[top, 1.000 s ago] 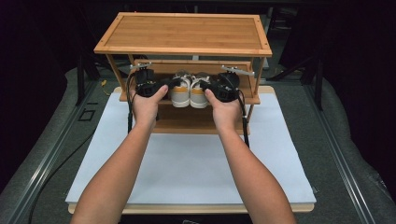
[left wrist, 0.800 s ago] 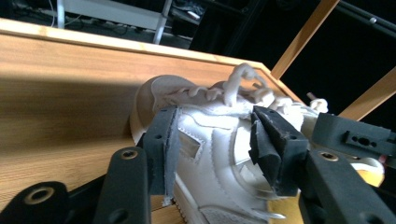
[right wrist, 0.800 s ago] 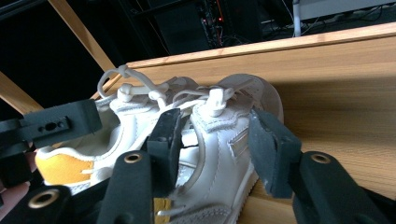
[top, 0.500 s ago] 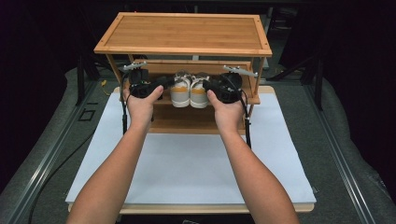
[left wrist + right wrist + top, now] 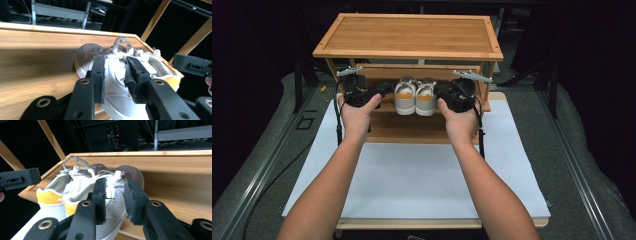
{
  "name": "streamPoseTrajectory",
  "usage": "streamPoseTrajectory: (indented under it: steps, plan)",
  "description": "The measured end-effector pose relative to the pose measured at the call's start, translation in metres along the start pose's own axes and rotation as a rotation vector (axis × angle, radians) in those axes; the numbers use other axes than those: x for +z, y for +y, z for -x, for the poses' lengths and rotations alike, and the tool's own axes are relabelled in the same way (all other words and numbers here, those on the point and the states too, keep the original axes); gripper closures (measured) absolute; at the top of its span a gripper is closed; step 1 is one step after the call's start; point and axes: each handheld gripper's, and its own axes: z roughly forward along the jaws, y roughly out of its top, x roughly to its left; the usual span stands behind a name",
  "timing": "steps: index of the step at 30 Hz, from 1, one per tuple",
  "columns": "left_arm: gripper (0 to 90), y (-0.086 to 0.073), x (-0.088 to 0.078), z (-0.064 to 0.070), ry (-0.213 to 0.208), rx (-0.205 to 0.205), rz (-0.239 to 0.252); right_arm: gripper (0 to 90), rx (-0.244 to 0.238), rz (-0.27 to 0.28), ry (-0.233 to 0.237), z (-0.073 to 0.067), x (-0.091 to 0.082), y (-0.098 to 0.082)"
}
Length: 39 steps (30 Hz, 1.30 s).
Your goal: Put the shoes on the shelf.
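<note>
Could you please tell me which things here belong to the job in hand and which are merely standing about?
In the job: left shoe between the jaws of the left gripper; right shoe between the jaws of the right gripper; both grippers' jaws have just been closing; the middle shelf bearing the shoes.

Standing about: rack top; white board.

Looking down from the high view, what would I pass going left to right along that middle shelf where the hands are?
Left black claw → left white sneaker with orange heel tab → right white sneaker with orange heel tab → right black claw, all on the bamboo rack's middle shelf.
</note>
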Motion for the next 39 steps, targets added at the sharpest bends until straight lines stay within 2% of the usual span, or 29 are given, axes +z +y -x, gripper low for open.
streamPoseTrajectory:
  steps: [10,12,17,18,22,28,32,34,39]
  plan:
    - [75.7,-0.007,-0.006,-0.003,-0.017,0.010,-0.029,76.3,-0.028,-0.001,0.018,-0.002,-0.008,-0.004]
    - [77.4,-0.009,-0.006,-0.004,-0.014,0.011,-0.033,77.5,-0.035,-0.016,0.013,-0.001,-0.009,-0.005]
    - [81.7,-0.017,-0.006,-0.009,-0.007,0.012,-0.050,81.7,-0.021,-0.028,0.011,0.005,-0.010,-0.009]
    - [82.5,-0.018,-0.005,-0.009,-0.001,0.016,-0.057,82.3,-0.022,-0.021,0.008,0.006,-0.009,-0.011]
    - [85.6,-0.024,-0.002,-0.010,0.003,0.016,-0.069,85.1,-0.025,-0.046,-0.010,0.008,-0.006,-0.018]
    - [88.0,-0.030,0.008,-0.004,-0.019,0.018,-0.087,89.9,-0.019,-0.089,0.011,0.006,0.003,-0.027]
    - [89.9,-0.030,0.010,0.000,0.014,0.033,-0.077,90.0,-0.007,-0.081,0.007,0.004,0.004,-0.028]
    - [89.9,-0.029,0.011,0.000,0.016,0.034,-0.076,90.0,0.004,-0.081,0.023,0.005,0.004,-0.028]
    - [90.0,-0.025,0.016,-0.002,0.013,0.029,-0.083,90.0,0.014,-0.057,0.006,0.007,0.010,-0.027]
